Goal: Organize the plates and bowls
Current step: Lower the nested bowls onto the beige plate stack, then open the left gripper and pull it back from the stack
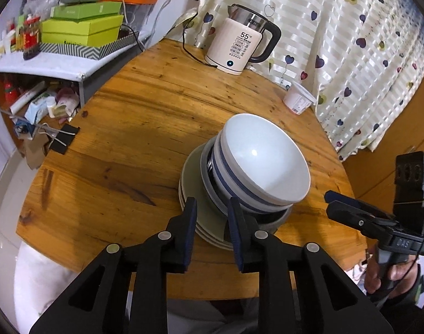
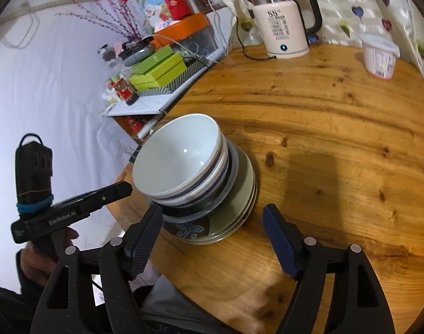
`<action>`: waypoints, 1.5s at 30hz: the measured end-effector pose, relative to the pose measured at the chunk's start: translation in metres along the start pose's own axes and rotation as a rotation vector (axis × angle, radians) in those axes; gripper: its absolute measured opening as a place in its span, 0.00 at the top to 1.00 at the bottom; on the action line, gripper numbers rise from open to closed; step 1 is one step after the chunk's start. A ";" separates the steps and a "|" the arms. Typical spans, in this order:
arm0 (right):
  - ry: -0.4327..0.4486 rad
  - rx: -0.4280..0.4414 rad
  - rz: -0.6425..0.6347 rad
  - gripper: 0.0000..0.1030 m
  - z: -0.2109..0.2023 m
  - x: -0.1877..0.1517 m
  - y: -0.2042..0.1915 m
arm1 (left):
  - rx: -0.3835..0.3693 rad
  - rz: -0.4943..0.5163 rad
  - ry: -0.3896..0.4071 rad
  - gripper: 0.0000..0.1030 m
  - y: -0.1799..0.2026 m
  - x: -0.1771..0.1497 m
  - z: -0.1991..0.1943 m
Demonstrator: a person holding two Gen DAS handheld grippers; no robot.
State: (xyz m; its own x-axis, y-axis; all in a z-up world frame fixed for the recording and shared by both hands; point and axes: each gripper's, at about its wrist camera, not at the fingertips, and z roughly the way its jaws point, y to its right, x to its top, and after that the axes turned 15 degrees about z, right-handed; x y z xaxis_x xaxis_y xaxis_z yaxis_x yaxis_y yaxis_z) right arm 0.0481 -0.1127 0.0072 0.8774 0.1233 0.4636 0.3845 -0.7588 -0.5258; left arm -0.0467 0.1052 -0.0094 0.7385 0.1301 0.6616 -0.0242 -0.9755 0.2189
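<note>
One stack only, pictured from the left wrist: nested white bowls (image 1: 264,158) with blue bands, seated in a darker bowl (image 1: 270,221) on a pile of greenish plates (image 1: 192,172), gathered near the front edge of the round wooden table (image 1: 156,97). Built widest at the bottom, presumably for steadiness. Left gripper (image 1: 212,208) held just over the plates' near rim, jaws parted narrowly, nothing visibly pinched. Right gripper (image 1: 340,203) kept off to the side, clear of the stack. Kettle (image 1: 239,44) and paper cup (image 1: 298,100) left at the far edge, well apart from the crockery.

Two pads spread wide, pictured from the right wrist: right gripper (image 2: 212,211) poised empty before the plates (image 2: 239,194), on neither rim. Bowls (image 2: 178,153) nested snugly, leaning a little. Painted dark bowl (image 2: 189,229) wedged between bowls and plates. Left gripper (image 2: 122,188) aimed at the stack's other flank. Judged a finished pile, flanked on both sides with both grips slack.
</note>
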 end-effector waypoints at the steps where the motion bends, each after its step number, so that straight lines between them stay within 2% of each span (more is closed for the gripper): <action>1: 0.003 -0.006 -0.009 0.24 -0.001 -0.001 -0.002 | 0.010 0.007 0.000 0.76 0.002 0.000 0.000; 2: 0.008 -0.014 -0.022 0.23 -0.001 -0.003 -0.005 | 0.019 0.015 0.001 0.71 0.004 -0.001 -0.001; 3: 0.014 -0.022 -0.032 0.23 -0.002 -0.005 -0.007 | 0.026 0.023 0.002 0.61 0.006 -0.001 -0.001; 5: 0.021 -0.035 -0.048 0.23 -0.004 -0.008 -0.011 | 0.034 0.036 0.000 0.51 0.010 -0.002 -0.001; 8: 0.027 -0.052 -0.066 0.20 -0.004 -0.013 -0.015 | 0.049 0.053 -0.001 0.51 0.014 -0.002 -0.001; 19: 0.036 -0.125 -0.132 0.19 0.005 -0.023 -0.028 | 0.134 0.115 -0.035 0.50 0.027 -0.005 0.007; 23: 0.037 -0.141 -0.153 0.19 0.009 -0.024 -0.030 | 0.143 0.124 -0.041 0.50 0.028 -0.005 0.009; 33: 0.026 -0.154 -0.167 0.19 0.016 -0.027 -0.033 | 0.156 0.135 -0.025 0.50 0.032 -0.007 0.010; 40: 0.011 -0.155 -0.162 0.19 0.022 -0.027 -0.032 | 0.202 0.147 -0.063 0.50 0.035 -0.008 0.016; 45: 0.007 -0.155 -0.164 0.19 0.024 -0.026 -0.032 | 0.205 0.149 -0.065 0.50 0.036 -0.008 0.017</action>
State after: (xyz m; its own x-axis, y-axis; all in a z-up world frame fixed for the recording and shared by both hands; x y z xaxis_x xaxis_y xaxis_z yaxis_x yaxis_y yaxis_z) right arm 0.0193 -0.0761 -0.0050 0.8046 0.2495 0.5389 0.4728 -0.8182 -0.3271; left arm -0.0420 0.0660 -0.0193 0.7786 -0.0231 0.6271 -0.0037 -0.9995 -0.0322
